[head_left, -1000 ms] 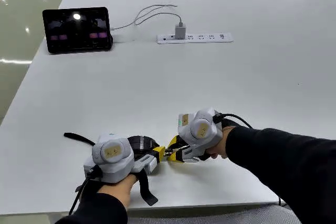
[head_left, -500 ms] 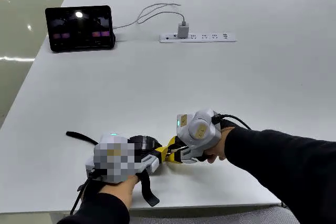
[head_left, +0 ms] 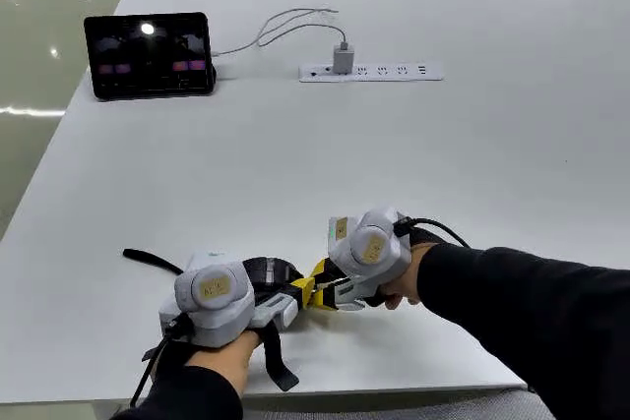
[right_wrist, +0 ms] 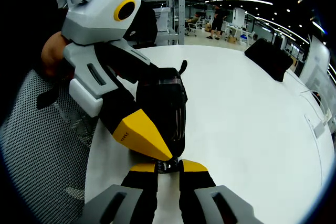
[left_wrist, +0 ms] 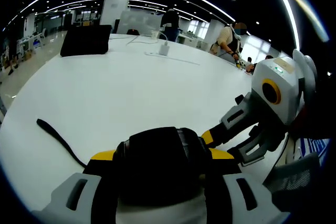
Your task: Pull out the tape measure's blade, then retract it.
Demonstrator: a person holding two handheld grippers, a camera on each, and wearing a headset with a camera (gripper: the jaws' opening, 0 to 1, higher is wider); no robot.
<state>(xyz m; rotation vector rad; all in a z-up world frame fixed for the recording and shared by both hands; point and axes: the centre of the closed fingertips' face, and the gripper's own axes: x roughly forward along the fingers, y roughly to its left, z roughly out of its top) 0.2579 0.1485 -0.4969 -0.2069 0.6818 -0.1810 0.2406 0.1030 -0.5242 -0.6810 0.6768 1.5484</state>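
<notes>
1. The tape measure (right_wrist: 167,106) sits near the front edge of the white table (head_left: 394,164). The left gripper (left_wrist: 161,156) has its yellow-tipped jaws closed around the sides of the black case.
2. The right gripper (right_wrist: 168,169) has its jaws pinched together at the mouth of the case. They seem to grip the end tab (right_wrist: 169,164) of the blade, though the tab is too small to make out for certain.
3. The case looks hard, compact and ribbed, and probably fairly heavy for its size. Its broad sides should take a firm clamp without slipping or crushing.
4. The blade is likely thin, slick, springy steel that kinks if bent sideways. The tab is the best place to hold it, and the pull should run straight out from the mouth.
5. The return spring will probably tug back, so the blade should be guided home, not released to snap.
6. The loose strap (head_left: 148,259) lies on the table to the left, away from the line of pull.
</notes>
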